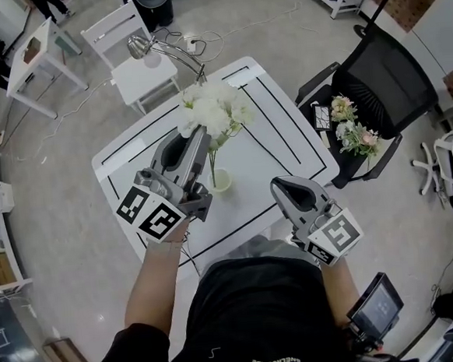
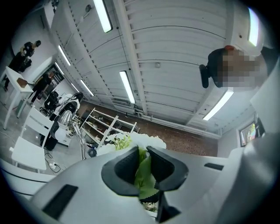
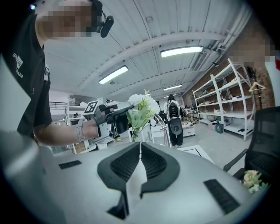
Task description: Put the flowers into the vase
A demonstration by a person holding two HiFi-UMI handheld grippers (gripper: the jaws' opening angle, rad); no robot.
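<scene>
A bunch of white flowers (image 1: 215,111) with green leaves hangs over the white table (image 1: 286,144). My left gripper (image 1: 202,137) is shut on its stem just under the blooms. In the left gripper view, green leaves (image 2: 143,173) are pinched between the pads of this gripper (image 2: 142,151). The thin stem runs down to the mouth of a small pale-green vase (image 1: 221,181). My right gripper (image 1: 281,186) hovers near the table's front right, shut and empty. The right gripper view shows its jaws (image 3: 140,146) touching, with the held flowers (image 3: 142,107) beyond them.
More flowers (image 1: 352,131) lie on a black office chair (image 1: 382,78) to the right of the table. A silver desk lamp (image 1: 144,45) arches in from the far edge beside a white chair (image 1: 136,70). Cables run over the floor behind.
</scene>
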